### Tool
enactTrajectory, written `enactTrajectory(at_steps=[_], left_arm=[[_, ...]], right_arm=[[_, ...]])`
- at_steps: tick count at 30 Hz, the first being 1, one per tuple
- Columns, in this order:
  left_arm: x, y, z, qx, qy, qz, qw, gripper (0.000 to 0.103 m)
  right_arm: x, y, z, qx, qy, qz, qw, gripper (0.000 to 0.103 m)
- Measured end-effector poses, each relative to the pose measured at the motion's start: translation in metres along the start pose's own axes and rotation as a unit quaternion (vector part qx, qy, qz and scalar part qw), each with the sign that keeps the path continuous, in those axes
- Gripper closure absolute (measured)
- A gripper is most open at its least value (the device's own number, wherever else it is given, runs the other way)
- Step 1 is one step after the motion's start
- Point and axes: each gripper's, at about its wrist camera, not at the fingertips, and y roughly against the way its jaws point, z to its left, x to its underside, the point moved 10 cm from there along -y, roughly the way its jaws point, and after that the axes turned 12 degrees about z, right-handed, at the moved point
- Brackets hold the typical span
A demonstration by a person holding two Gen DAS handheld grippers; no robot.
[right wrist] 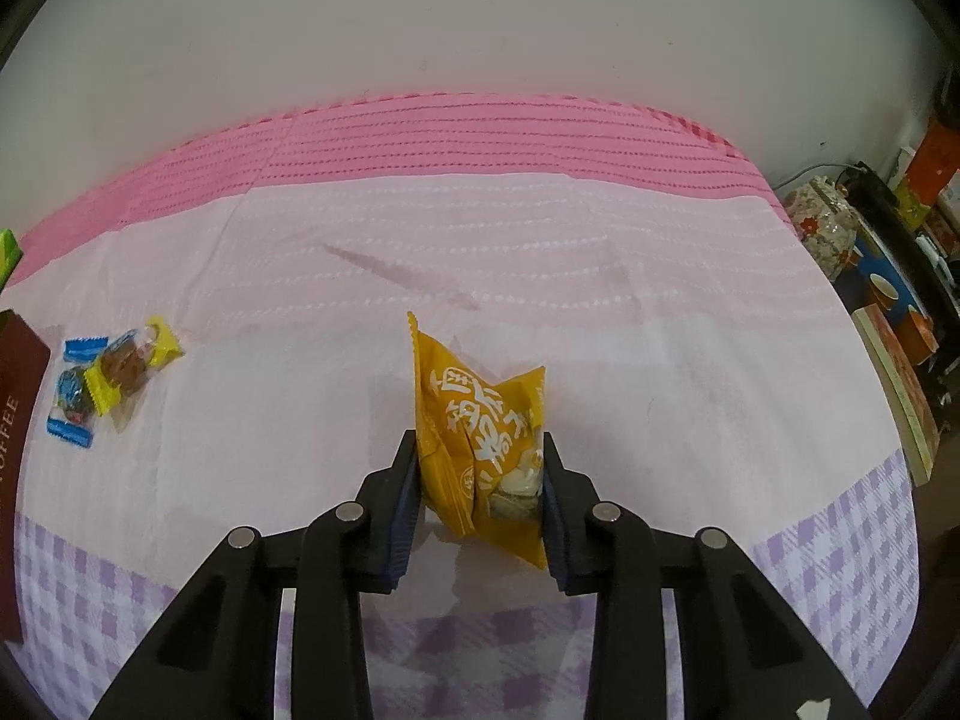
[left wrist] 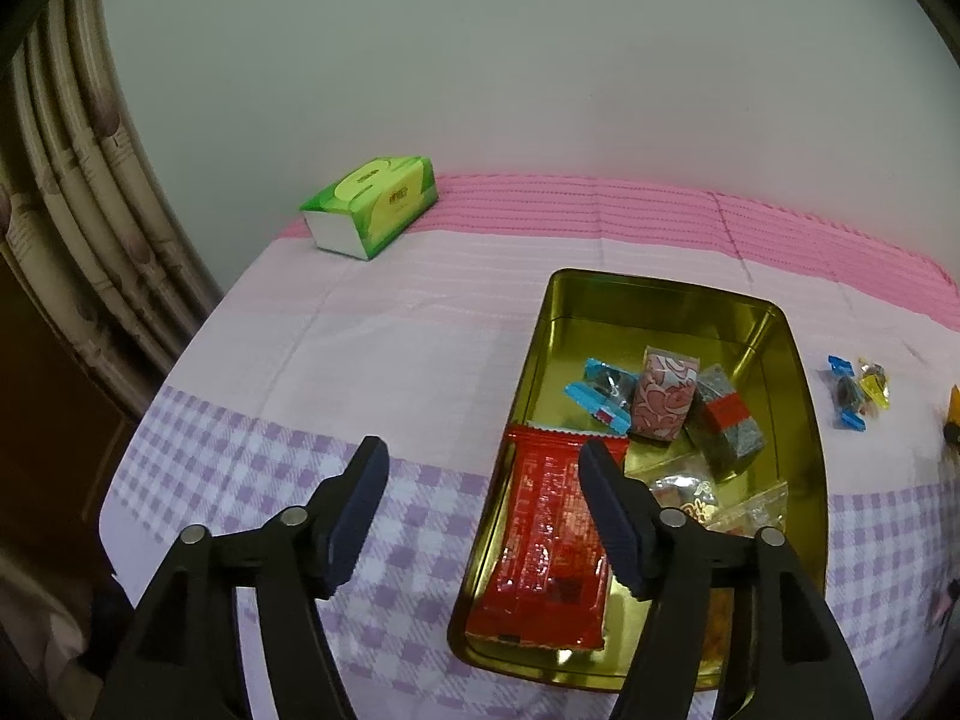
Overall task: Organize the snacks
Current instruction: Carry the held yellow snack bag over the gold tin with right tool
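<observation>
Orange snack packet [right wrist: 480,450] is grasped across its middle by right gripper [right wrist: 480,480] over the counter [right wrist: 600,276]; light, crinkly, crushable. Left gripper [left wrist: 480,510] is released above red packet [left wrist: 546,546] in gold tin [left wrist: 798,420].

Left wrist view: looking steeply down past the black left gripper [left wrist: 480,474], close over the gold rectangular metal tin [left wrist: 804,396]. Right wrist view: likewise angled down, close. Shared: blue and yellow wrapped candies [left wrist: 855,393] [right wrist: 108,381], pink-and-lilac checked tablecloth [left wrist: 372,324] [right wrist: 540,252].
</observation>
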Motion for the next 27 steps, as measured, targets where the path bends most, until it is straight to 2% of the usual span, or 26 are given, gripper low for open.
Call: enactTrajectory(at_steps=[7,15,27], left_arm=[[-0.003,0.001,0.014,-0.001,0.018,0.001,0.9998,0.03],[-0.006,0.005,0.027,-0.008,0.037,-0.004,0.9993,0.03],[-0.002,-0.004,0.046,-0.006,0.069,0.022,0.9973,0.029]], right_arm=[[0.003,0.017,0.033,-0.023,0.023,-0.005,0.999,0.072],[0.0,0.052,0.097,-0.07,0.074,-0.022,0.995,0.072],[0.011,0.102,0.216,-0.138,0.177,-0.04,0.974,0.072]])
